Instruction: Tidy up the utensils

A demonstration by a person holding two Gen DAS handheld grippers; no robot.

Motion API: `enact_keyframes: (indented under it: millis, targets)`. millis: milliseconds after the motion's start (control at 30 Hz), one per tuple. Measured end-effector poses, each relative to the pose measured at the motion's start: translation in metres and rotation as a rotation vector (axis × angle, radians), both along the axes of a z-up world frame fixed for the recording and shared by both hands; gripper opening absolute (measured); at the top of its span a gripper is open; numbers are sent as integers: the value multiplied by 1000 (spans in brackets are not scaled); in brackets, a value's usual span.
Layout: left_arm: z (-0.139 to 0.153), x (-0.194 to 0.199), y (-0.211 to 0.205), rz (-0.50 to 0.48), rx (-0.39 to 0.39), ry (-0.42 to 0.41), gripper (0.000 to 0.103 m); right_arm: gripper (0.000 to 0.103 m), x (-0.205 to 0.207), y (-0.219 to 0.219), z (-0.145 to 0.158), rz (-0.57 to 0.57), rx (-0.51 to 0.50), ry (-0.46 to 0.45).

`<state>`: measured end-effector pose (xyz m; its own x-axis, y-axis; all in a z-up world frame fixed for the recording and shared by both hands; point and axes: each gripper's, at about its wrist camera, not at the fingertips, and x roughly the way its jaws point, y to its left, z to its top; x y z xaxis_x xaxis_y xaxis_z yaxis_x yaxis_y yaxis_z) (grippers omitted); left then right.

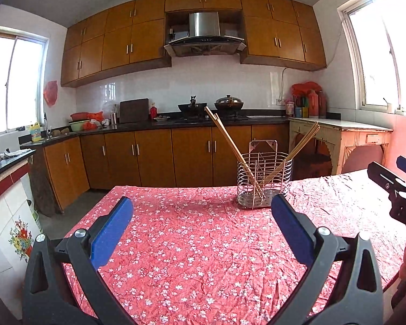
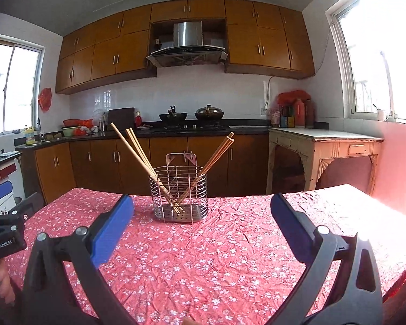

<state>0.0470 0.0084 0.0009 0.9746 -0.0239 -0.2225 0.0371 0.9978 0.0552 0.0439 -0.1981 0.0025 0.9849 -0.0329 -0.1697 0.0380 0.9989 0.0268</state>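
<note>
Inside wire caddy (image 2: 178, 195): chopsticks (image 2: 138, 154) upright, leaning outward both sides.

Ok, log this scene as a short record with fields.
surface: table with red floral tablecloth
holder: wire metal utensil basket, upright on the cloth
contents: wooden chopsticks, leaning left and right inside the basket
left gripper: open, empty, above the cloth
right gripper: open, empty, facing the basket

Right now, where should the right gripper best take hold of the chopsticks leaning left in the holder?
Probably the bare upper shafts of the left-leaning chopsticks, above the wire holder rim, coming from above and closing across them; the lower ends sit caged inside. The right gripper is open.
</note>
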Motion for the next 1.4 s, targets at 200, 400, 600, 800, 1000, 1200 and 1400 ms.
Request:
enact_keyframes:
  millis: [200,400,600,800,1000,1200,1400]
  targets:
    - [-7,-9,0,-4,-21,-6,101,99,-11,3,-8,20,-14,-18]
    - [-10,-15,-1,-1,-23,-25,101,99,-21,16,-15,31,-60,-36]
    - [-16,-17,-2,-7,-27,-21,101,99,-25,20,-15,26,-79,-49]
    - [-17,-18,0,-9,-40,-20,101,99,-27,17,-18,18,-67,-41]
    - [-16,-18,0,-14,-41,-22,101,99,-27,16,-19,13,-66,-43]
    - [-15,-17,-2,-19,-45,-18,101,99,-26,15,-19,12,-64,-41]
    - [-15,-18,-2,-19,-45,-21,101,99,-26,14,-17,9,-59,-43]
